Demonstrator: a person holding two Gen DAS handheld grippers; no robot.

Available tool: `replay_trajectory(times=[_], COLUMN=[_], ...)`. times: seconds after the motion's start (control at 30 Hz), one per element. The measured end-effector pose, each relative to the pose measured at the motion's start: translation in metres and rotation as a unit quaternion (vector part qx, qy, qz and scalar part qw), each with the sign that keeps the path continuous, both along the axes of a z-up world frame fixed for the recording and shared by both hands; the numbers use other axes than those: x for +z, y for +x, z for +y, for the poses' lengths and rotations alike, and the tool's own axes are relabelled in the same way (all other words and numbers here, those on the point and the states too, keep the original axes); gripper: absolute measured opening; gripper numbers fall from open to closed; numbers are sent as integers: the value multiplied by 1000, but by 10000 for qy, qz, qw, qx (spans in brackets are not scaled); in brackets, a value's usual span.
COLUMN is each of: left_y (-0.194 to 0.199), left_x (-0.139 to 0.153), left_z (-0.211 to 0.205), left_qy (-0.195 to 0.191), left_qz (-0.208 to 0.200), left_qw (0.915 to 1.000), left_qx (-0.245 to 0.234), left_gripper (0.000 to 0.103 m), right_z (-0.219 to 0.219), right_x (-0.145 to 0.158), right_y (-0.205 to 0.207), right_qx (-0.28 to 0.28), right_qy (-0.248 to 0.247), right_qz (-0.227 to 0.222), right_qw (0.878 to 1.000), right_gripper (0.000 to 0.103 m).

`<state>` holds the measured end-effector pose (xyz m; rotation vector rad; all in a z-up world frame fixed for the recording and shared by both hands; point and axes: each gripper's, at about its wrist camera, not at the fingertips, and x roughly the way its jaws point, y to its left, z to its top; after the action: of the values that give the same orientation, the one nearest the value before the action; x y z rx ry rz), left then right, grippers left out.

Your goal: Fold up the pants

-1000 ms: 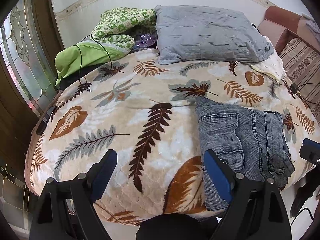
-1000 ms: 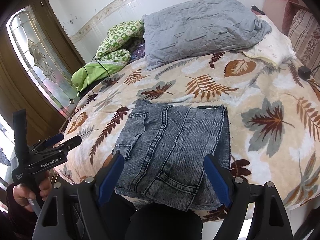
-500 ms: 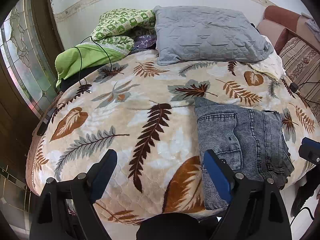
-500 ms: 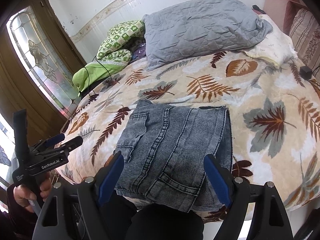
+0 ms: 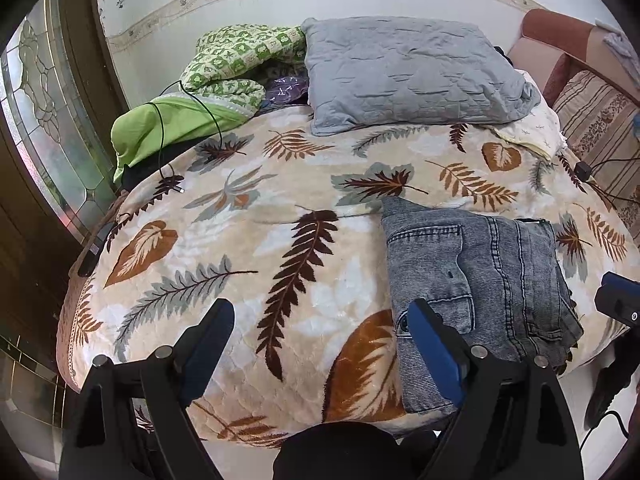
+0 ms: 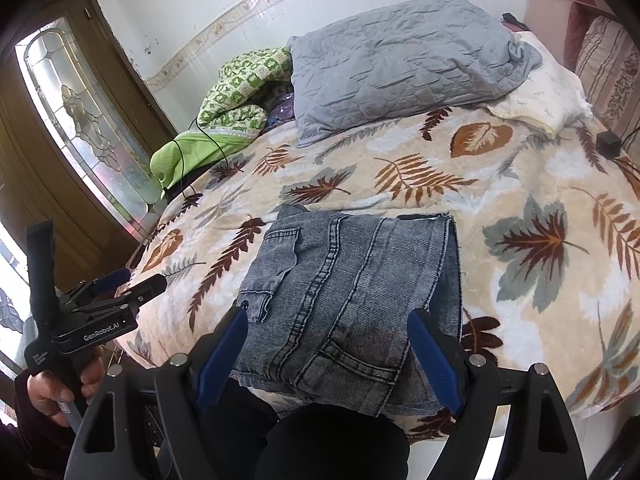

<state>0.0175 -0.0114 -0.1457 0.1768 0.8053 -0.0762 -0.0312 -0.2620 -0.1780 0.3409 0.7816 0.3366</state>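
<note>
The grey denim pants [image 6: 348, 292] lie folded into a compact rectangle on the bed, on the leaf-print blanket [image 5: 248, 248] near its front edge. In the right wrist view they sit at about 6 o'clock, their near end hanging slightly over the edge of the bed. The right hand-held gripper [image 6: 330, 354] hovers just above that near end with its blue pads spread wide, gripping nothing. The left hand-held gripper [image 5: 322, 344] stands off toward 9 o'clock of the pants, over bare blanket, its jaws likewise wide apart and empty; a hand [image 6: 60, 384] grips its handle. At the head of the bed, around 12 o'clock, a grey quilted pillow [image 5: 408, 72] rests against the wall, with a green patterned quilt [image 5: 236, 68] bunched up beside it at 11 o'clock.
</note>
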Motion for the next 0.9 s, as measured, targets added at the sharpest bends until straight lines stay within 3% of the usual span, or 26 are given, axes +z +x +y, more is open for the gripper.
replay_trajectory(times=[0.9], left_y=[39], left_x=[-42], left_z=[-2], left_qy=[105], left_qz=[540], left_qw=[9985], left_qx=[30], left_gripper=[89], right_z=[-8], right_x=[-40], right_y=[34], right_qx=[-116], right_qy=[61], right_qz=[540], right_qw=[9985], right_gripper=[85])
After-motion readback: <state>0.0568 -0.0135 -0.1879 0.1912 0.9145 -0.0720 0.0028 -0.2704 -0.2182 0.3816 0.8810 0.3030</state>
